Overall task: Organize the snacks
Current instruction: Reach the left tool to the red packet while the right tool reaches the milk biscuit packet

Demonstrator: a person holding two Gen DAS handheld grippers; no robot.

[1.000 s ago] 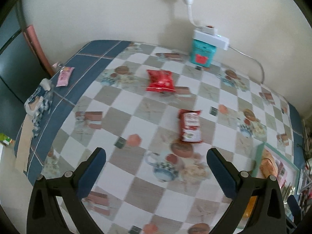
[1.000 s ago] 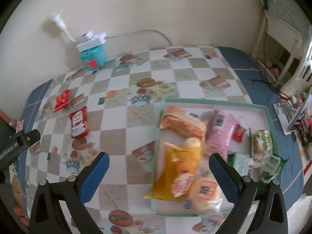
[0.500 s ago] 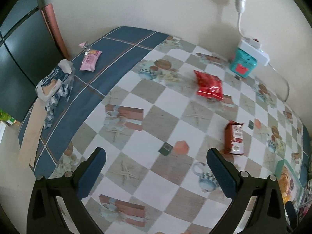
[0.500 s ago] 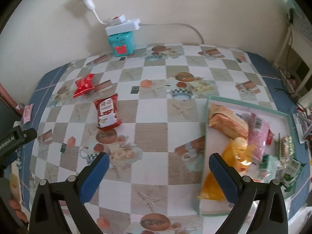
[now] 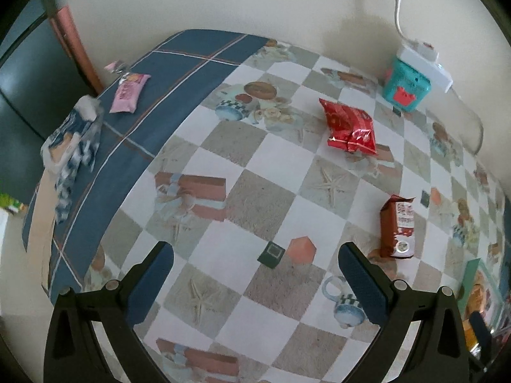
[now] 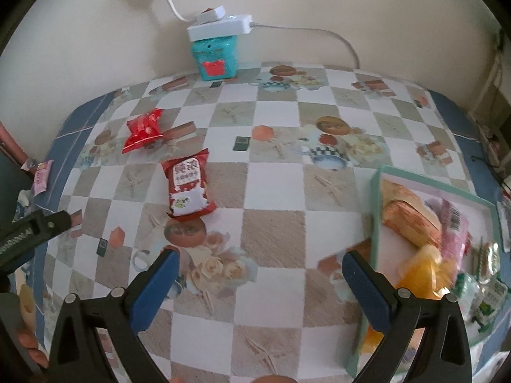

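On the table point(image 6: 274, 233), under a checked cloth point(image 5: 262, 198) printed with teapots, starfish and parcels and edged in dark blue, everything sits in relation to the teal box point(image 6: 214, 56) against the back wall. Biggest is the green-rimmed tray point(image 6: 374, 210), well apart from the teal box toward the near right of the right wrist view; it holds an orange-brown packet point(image 6: 412, 217), a pink packet point(image 6: 453, 229), a yellow bag point(image 6: 424, 271) and some green-labelled packets, blurred at the frame edge. A white power strip point(image 6: 220, 25) lies on top of the teal box, its cable running off along the wall.

Both grippers hang above the cloth with nothing between their blue pads. The right gripper point(image 6: 258, 282) has its jaws wide apart, nearer than the teal box and just left of the tray. The left gripper point(image 5: 255, 279) is likewise spread wide, well apart from the box.

A dark red snack packet with a white label point(image 6: 188, 188) lies flat, in front of the teal box toward the middle of the table. A shiny red foil bag point(image 6: 143, 129) lies nearer the box, to its front left. Far left of the box, on the blue border, rest a blue-and-white wrapped bundle point(image 5: 72, 140) and a small pink packet point(image 5: 127, 92).
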